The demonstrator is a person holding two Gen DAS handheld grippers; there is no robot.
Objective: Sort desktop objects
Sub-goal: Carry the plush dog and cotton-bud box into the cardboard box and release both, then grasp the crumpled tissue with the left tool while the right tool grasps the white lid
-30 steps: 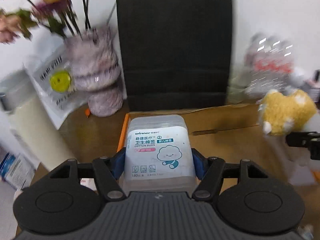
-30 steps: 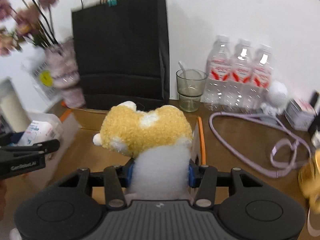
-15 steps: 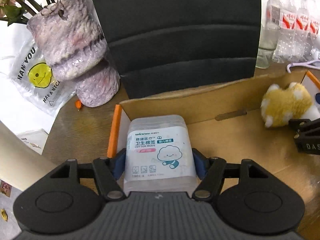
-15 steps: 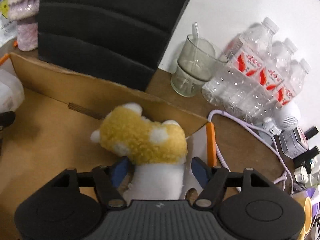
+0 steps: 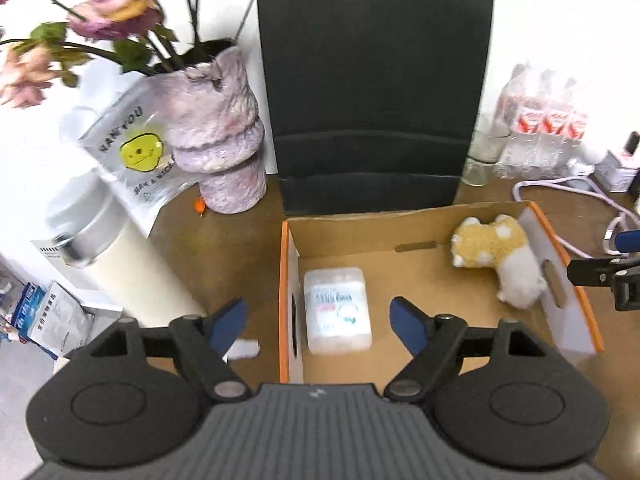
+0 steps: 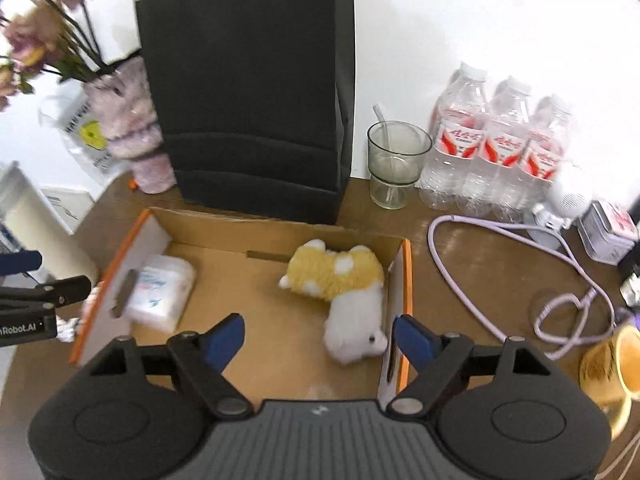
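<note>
An open cardboard box (image 5: 436,224) (image 6: 256,224) with orange edges sits on the wooden desk. A clear box of cotton buds (image 5: 337,310) (image 6: 160,294) lies on its floor at the left end. A yellow and white plush toy (image 5: 496,256) (image 6: 344,288) lies at the right end against the wall. My left gripper (image 5: 318,322) hangs above the cotton buds, its jaws opening wide, touching nothing. My right gripper (image 6: 320,336) hangs above the plush, jaws opening too, pads clear of it. Each gripper's tip shows at the other view's edge.
Behind the box stands a black paper bag (image 5: 372,92) (image 6: 248,92). A fuzzy vase of flowers (image 5: 218,136) and a smiley plastic bag (image 5: 136,152) are at the left. A glass (image 6: 394,164), water bottles (image 6: 496,148), a purple cable (image 6: 520,272) and a yellow cup (image 6: 616,372) are at the right.
Both grippers lowered into the box, let go and rose. The cotton buds box left the left jaws and lies on the box floor; the plush left the right jaws and lies on its side.
</note>
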